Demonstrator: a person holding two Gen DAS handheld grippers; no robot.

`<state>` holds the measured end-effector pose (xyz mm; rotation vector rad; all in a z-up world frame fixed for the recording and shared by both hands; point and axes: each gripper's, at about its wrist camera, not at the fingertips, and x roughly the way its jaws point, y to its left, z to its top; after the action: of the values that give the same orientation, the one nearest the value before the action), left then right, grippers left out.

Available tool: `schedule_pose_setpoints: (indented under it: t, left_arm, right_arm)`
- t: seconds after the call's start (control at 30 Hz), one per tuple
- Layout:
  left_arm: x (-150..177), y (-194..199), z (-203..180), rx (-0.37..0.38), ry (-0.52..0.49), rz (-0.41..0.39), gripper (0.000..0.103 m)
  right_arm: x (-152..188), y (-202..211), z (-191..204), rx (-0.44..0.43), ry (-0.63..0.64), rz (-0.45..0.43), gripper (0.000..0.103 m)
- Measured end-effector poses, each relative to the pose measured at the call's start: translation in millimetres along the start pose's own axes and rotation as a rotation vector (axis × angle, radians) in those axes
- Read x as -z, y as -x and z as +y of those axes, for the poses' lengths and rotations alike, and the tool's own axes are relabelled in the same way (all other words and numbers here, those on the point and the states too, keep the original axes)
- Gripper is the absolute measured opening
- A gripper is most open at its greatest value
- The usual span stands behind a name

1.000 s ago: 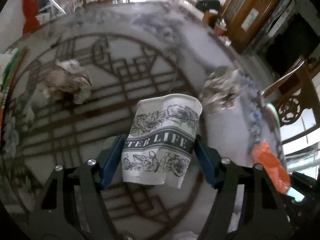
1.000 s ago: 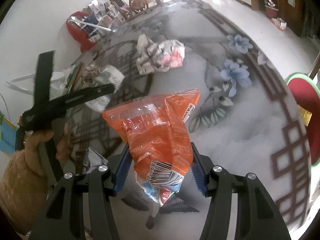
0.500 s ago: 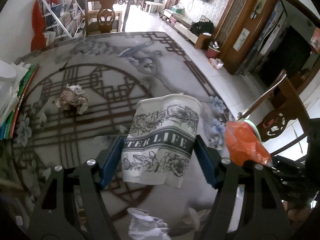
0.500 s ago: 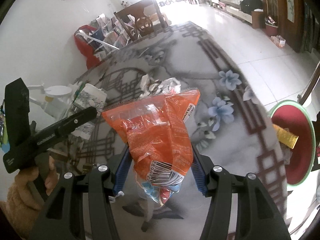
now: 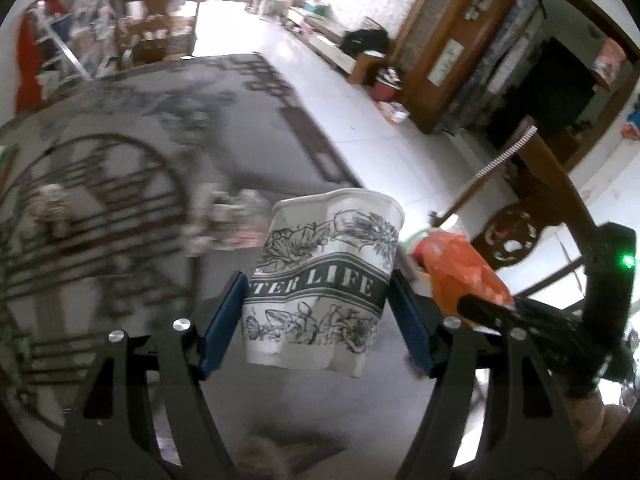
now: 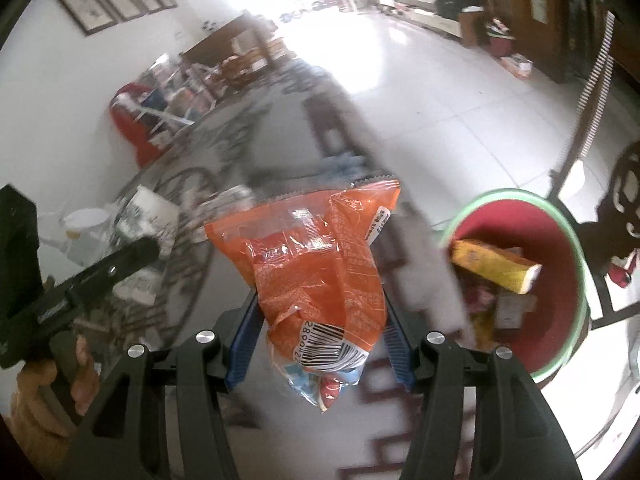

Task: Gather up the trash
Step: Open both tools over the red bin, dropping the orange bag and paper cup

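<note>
While both hands hang over the patterned table, its right-hand edge runs diagonally past the grippers, with bare white tiled floor beyond it. Landmark: red bin with a green rim, standing on the floor just off that edge, already holding a yellow box and other scraps (blurred). A wooden chair stands beyond the bin.

Left gripper is clamped on a paper cup, blue pads against its sides; cup upright, slightly tilted, mouth away from the camera, rim dented. It sits over the table, left of the bin.

Right gripper is clenched on an orange snack bag, long axis along the fingers, serrated end pointing away, barcode end near the camera. Bag hangs just left of the bin, near the table edge.

Crumpled paper lies on the table, well away from the bin.
</note>
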<state>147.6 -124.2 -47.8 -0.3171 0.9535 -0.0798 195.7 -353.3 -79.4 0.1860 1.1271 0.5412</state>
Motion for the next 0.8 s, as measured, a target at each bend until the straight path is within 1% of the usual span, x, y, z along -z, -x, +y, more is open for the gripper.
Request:
schedule_pose_setpoints:
  t: [0.2,0.33,0.47,0.57,0.6,0.63,0.67,0.7,0.73,0.8]
  left_arm:
    - [-4.4,-45.4,-62.8,0.078,-0.064,0.069,0.069]
    - [-3.9,-74.9,-94.3,0.104,-0.098,0.120,0.069]
    - [-6.4,-102.8,-124.7,0.136,-0.128,0.171,0.069]
    - [-7.1,-116.6,-145.9,0.145,-0.168,0.191,0.069]
    - [-7.1,-120.8,-152.3,0.149,-0.180,0.197,0.071]
    - [-6.9,-122.8,-155.3,0.153,-0.187,0.203,0.076]
    - [-6.7,-124.4,-158.1,0.155,-0.191,0.203,0.080]
    - [-6.8,-124.7,-159.4,0.154,-0.191,0.200,0.083]
    - [-7.1,-124.9,-160.3,0.157,-0.189,0.197,0.084]
    - [-7.4,-124.5,-159.3,0.159,-0.185,0.201,0.084]
  right_arm:
    - [-7.8,16.7,-65.6,0.043,-0.087,-0.021,0.054]
    - [-10.2,28.6,-104.1,0.065,-0.142,-0.035,0.054]
    - [-10.5,36.0,-130.9,0.073,-0.189,-0.044,0.054]
    - [-12.1,38.7,-144.9,0.068,-0.223,-0.052,0.056]
    - [-13.0,39.7,-147.9,0.069,-0.229,-0.056,0.056]
    - [-14.9,39.4,-149.4,0.072,-0.234,-0.061,0.059]
    - [-16.1,40.3,-152.2,0.076,-0.246,-0.066,0.072]
    - [-16.5,41.6,-155.0,0.075,-0.259,-0.075,0.077]
    - [-16.1,43.6,-157.5,0.078,-0.269,-0.085,0.081]
    - [-16.8,45.4,-160.7,0.085,-0.271,-0.088,0.080]
